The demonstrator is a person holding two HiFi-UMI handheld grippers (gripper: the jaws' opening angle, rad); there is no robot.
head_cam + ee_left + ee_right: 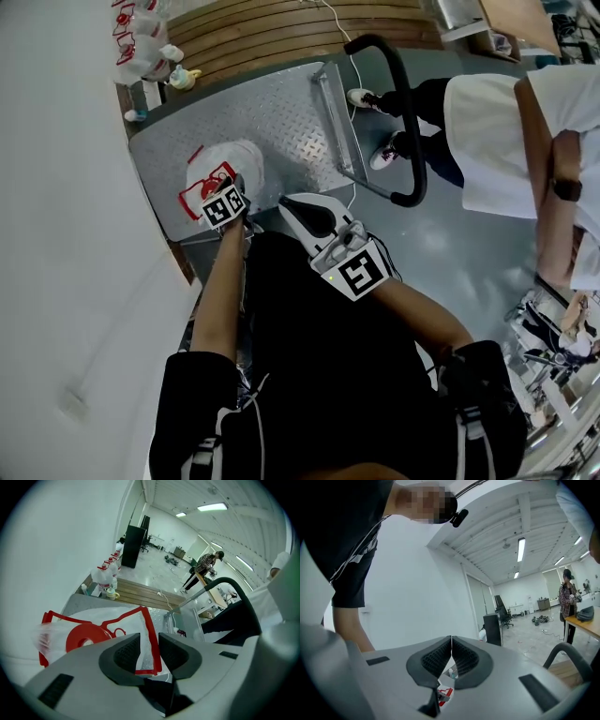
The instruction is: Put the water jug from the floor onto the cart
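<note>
The water jug (223, 165), clear plastic with a red cap (84, 639) and a red carrying strap (151, 634), stands on the near left corner of the cart's metal deck (281, 112). My left gripper (235, 182) points steeply down at the jug's top. In the left gripper view its jaws (149, 651) stand open, with the red strap in the gap and neither pad pressing on it. My right gripper (287, 205) hovers to the right of the jug, over the cart's near edge. It is shut (452, 653) with nothing between its pads.
The cart's black push handle (409, 122) rises at the right end of the deck. A person in white (506, 131) stands beyond it. Several bottled jugs (141, 42) stand against the white wall at the far left, next to a wooden platform (281, 28).
</note>
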